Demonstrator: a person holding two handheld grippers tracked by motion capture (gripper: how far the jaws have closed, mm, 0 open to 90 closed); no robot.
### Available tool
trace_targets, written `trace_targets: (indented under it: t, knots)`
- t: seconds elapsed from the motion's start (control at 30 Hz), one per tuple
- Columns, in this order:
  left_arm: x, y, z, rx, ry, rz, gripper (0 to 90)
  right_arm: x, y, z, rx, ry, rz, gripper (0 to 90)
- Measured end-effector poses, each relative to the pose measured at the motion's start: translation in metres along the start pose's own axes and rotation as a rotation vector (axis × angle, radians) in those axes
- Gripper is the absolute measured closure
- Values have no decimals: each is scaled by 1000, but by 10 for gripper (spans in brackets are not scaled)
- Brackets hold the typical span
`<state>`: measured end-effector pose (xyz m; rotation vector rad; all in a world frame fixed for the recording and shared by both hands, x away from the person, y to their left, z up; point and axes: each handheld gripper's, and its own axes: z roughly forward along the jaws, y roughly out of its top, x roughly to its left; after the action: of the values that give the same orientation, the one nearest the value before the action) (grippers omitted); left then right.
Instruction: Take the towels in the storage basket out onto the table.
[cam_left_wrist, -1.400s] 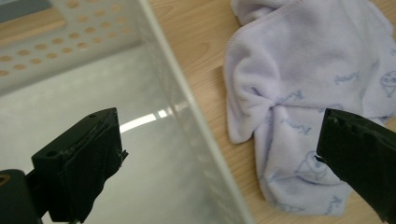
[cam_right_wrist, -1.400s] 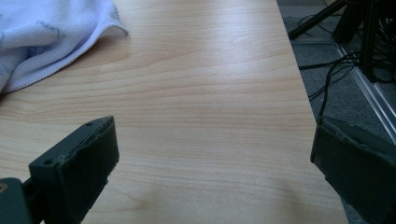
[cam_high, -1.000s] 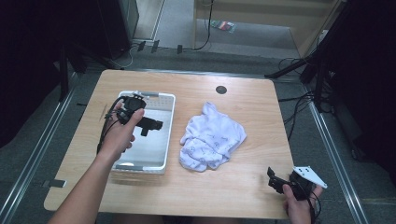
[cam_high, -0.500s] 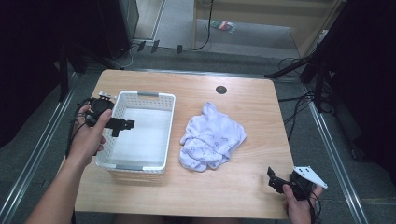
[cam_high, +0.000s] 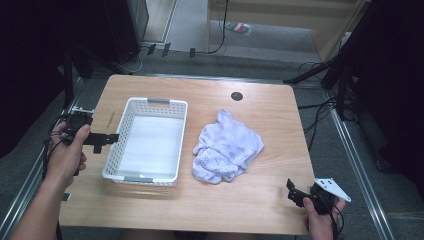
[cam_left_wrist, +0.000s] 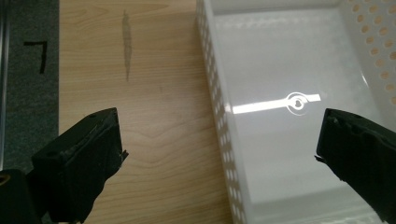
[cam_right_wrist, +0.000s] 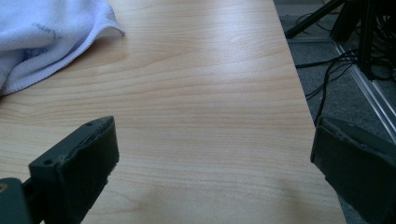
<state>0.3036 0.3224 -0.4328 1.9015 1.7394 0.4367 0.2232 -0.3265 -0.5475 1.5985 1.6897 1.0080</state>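
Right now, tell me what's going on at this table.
A person holds tongs in each hand, both open and empty. The left tongs hover at the left wall of the empty white perforated plastic basket. The right tongs wait near the table's front right corner. A crumpled white cloth lies untouched on the light wooden table, right of the basket.

A white basket (cam_high: 148, 141) sits left of a crumpled cloth (cam_high: 226, 147) on the table (cam_high: 270, 105).
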Motion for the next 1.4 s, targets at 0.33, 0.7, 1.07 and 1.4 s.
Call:
trace_targets:
  t: [0.33,0.7,1.07,1.4]
  knots:
    - [25,-28,-1,-40,5,-38,6,0,0,0,1,-5,6,11]
    - [44,-74,11,-182,-10,-71,6,0,0,0,3,-10,10,11]
    - [51,-112,21,-300,-7,-91,6,0,0,0,4,-13,9,11]
    - [54,-138,28,-383,-21,-78,6,0,-1,-1,5,-18,17,11]
